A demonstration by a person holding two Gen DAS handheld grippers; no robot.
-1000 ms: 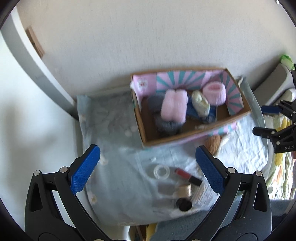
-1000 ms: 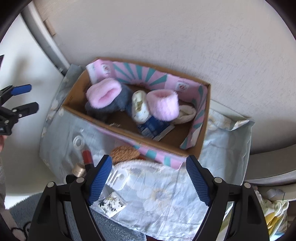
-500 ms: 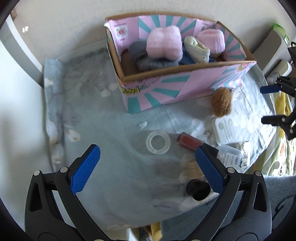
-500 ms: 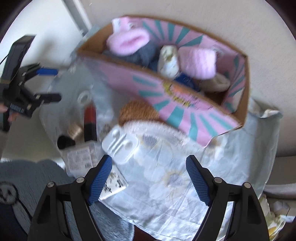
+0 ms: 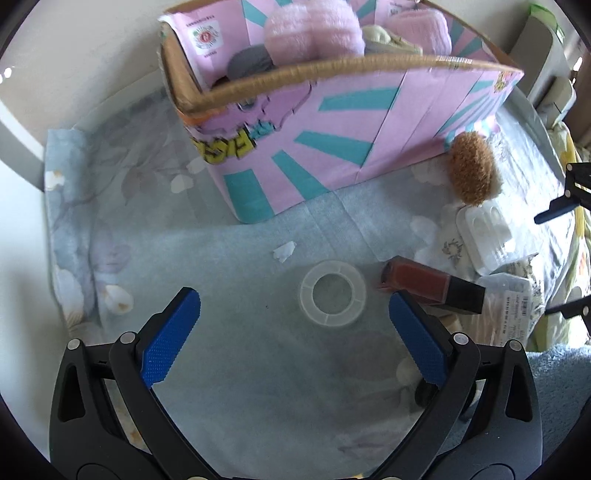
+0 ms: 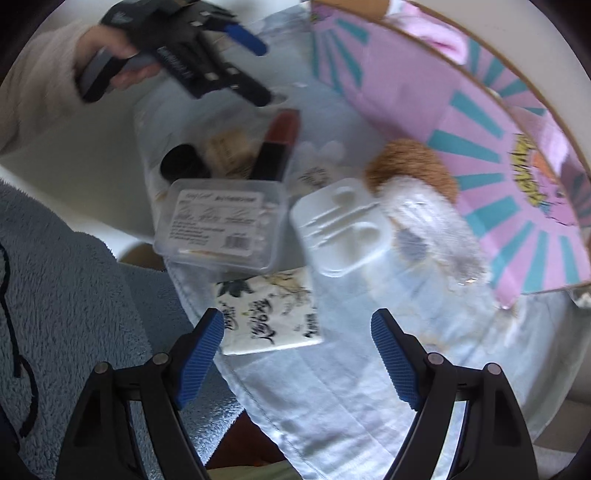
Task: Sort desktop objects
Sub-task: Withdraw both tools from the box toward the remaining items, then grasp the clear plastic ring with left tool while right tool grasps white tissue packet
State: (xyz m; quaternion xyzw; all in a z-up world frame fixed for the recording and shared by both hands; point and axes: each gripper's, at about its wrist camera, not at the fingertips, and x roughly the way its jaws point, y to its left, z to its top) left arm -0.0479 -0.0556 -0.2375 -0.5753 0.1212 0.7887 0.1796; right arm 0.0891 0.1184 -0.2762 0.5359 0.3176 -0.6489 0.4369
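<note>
The left hand-held gripper [image 5: 293,314] points steeply down at a worktop covered by a pale blue floral cloth [image 5: 122,221], its blue-padded jaws standing wide apart with nothing between the pads. Just beyond the gap between them, nearer the right jaw, a clear plastic ring-shaped tape roll [image 5: 332,292] lies flat on the cloth, untouched. A small white paper scrap [image 5: 284,252] sits a little beyond the roll. To the right of the roll lies a red lipstick tube with a black cap [image 5: 432,284], on its side, its cap end just past the right jaw's tip. Behind all of this stands a pink cardboard box with teal rays [image 5: 332,147], holding fluffy pink and grey soft items [image 5: 310,33]. A round brown fuzzy puff [image 5: 472,170] rests against the box's right front corner, and a white moulded plastic tray [image 5: 484,232] lies near it.

In the right wrist view, a hand [image 6: 110,62] in a cream sleeve grips the left tool at upper left. The right hand-held gripper [image 6: 297,347] also stands open and empty. Between and just beyond its jaws, closer to the left one, lies a white tissue packet with black calligraphy [image 6: 269,314]. Past it sit a clear rectangular cotton-swab box [image 6: 221,221] and, to the right, the white tray, touching the brown puff.
</note>
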